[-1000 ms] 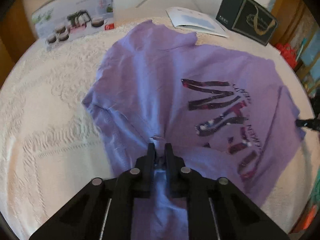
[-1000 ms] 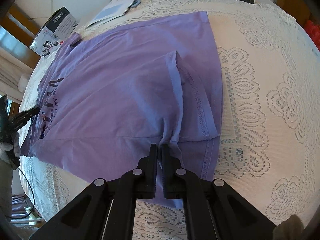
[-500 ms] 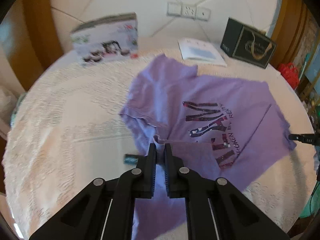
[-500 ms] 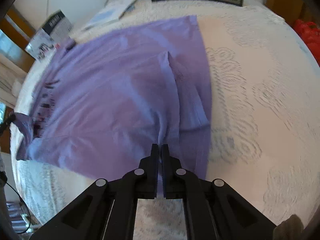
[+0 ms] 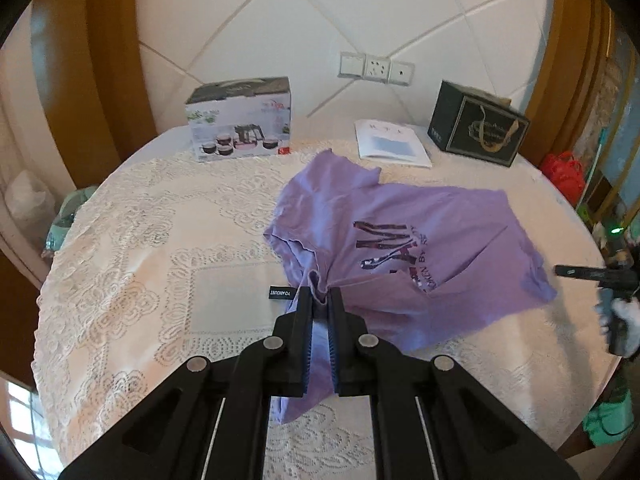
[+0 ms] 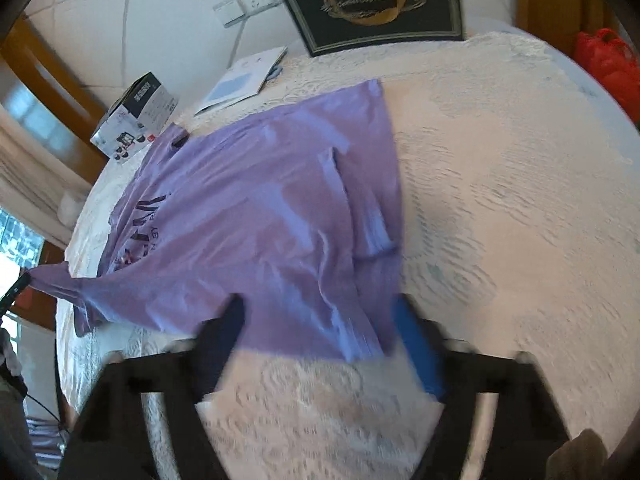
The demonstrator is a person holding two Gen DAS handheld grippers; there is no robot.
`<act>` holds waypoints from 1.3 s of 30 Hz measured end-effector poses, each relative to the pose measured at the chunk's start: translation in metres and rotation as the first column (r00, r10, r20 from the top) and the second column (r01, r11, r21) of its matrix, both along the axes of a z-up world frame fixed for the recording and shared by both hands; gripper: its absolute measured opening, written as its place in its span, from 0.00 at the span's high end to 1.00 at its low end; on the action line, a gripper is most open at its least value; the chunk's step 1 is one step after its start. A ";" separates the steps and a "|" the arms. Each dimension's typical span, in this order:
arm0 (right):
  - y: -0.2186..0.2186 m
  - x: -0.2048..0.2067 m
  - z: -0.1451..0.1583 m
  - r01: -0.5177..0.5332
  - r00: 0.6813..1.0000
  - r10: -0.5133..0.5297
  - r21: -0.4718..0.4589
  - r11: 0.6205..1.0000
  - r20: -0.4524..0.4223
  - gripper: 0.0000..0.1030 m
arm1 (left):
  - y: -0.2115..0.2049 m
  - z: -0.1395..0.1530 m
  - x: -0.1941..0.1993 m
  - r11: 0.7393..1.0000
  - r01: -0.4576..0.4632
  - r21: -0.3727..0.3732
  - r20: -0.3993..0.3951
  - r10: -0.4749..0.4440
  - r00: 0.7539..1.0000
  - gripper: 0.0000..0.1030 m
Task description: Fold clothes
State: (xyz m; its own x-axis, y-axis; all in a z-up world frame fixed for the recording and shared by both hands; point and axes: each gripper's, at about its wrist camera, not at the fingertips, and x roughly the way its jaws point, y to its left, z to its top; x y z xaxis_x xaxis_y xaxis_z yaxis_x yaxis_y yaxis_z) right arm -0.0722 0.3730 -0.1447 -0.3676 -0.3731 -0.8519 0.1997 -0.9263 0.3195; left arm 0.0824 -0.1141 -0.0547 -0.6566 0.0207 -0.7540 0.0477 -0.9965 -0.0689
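Your left gripper pinches a bunched edge of the purple printed T-shirt, lifting it off the round, lace-covered table. Only your right wrist view shows your right gripper blurred, fingers spread wide, holding nothing, the shirt's hem lying between them

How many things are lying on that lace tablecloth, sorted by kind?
Purple T-shirt: 1
Boxes: 2, the tea-set box and the black gift box
Booklet: 1
Total: 4
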 end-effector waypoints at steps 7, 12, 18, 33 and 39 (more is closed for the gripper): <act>-0.032 -0.020 -0.025 -0.080 0.997 0.078 0.070 0.994 0.027 0.23 | -0.018 0.038 0.028 0.997 -0.078 -0.015 -0.056 0.077 0.995 0.95; -0.046 -0.024 -0.031 -0.089 0.996 0.085 0.241 0.966 0.025 0.79 | -0.015 0.017 0.011 0.999 -0.024 -0.023 0.040 0.025 0.999 0.88; -0.040 -0.017 -0.029 -0.120 0.990 0.109 0.149 0.982 0.086 0.97 | -0.009 -0.066 -0.044 0.995 0.100 -0.025 0.175 -0.094 0.980 0.47; -0.027 -0.023 -0.038 -0.089 0.987 0.083 0.032 0.996 0.137 0.95 | 0.010 -0.159 -0.087 0.977 0.203 -0.061 0.279 -0.179 0.944 0.53; -0.049 -0.017 -0.033 -0.136 0.987 0.124 0.107 0.985 0.105 0.65 | -0.003 -0.150 -0.083 0.990 0.138 -0.007 0.280 -0.130 0.951 0.87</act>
